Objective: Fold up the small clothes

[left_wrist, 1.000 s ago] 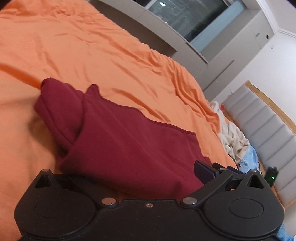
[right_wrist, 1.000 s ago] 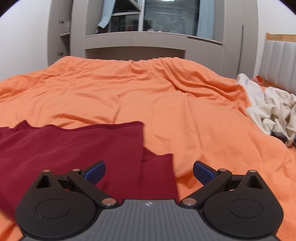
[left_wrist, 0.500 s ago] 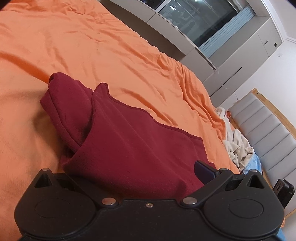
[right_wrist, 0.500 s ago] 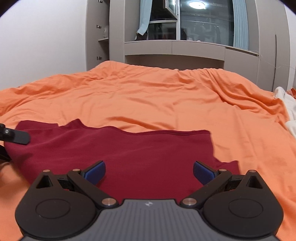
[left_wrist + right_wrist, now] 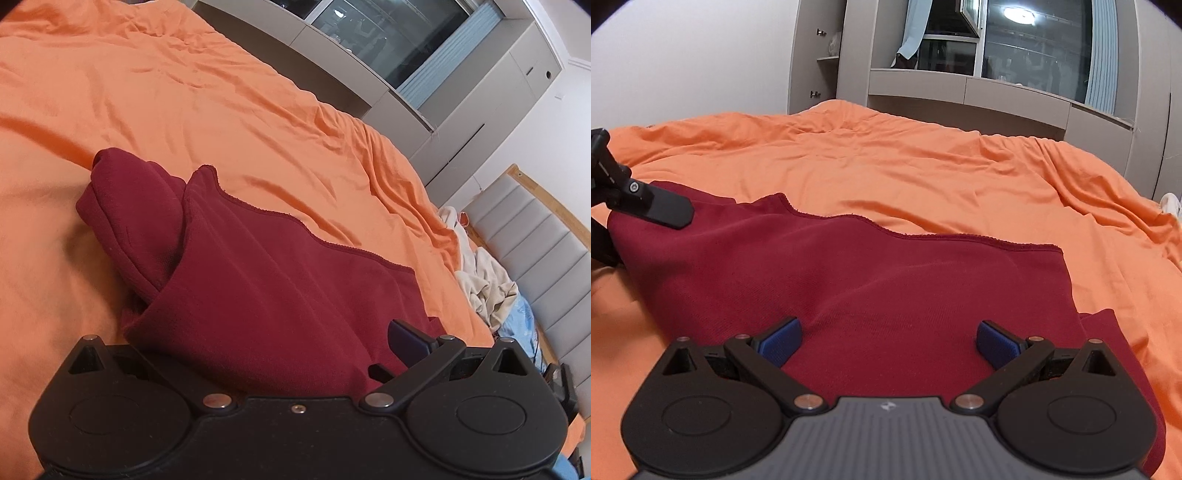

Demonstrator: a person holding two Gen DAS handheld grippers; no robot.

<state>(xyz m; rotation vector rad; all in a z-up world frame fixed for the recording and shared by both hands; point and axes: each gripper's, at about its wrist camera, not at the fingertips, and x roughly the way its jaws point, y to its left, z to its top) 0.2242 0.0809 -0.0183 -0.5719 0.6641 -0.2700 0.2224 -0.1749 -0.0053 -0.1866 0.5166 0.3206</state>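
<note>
Orange bedding (image 5: 923,173) covers the whole bed, creased in soft ridges, with broad bare stretches beyond the garment toward the far edge and to the right. Behind the bed stand a grey cabinet unit (image 5: 960,92) and a dark window (image 5: 1034,48); in the left wrist view a padded grey headboard (image 5: 535,236) with a wooden rim runs along the right, and a heap of pale clothes (image 5: 484,280) lies on the bed near it.

On the bedding close to both cameras lies the dark red garment (image 5: 849,280). Its long axis runs left to right in the right wrist view, and its wavy stitched edge faces the far side of the bed. At its left end the cloth is doubled, and a rolled part juts out from under the upper layer toward the far left in the left wrist view.

Over the near edge of the cloth the right gripper (image 5: 888,343) has its blue pads (image 5: 997,347) spread wide apart, holding nothing. Cloth drapes over the left gripper (image 5: 258,350) and hides one finger; only its right pad (image 5: 406,338) shows, so I cannot tell whether it is clamped or parted. From the right wrist view its black body sits at the garment's left end
</note>
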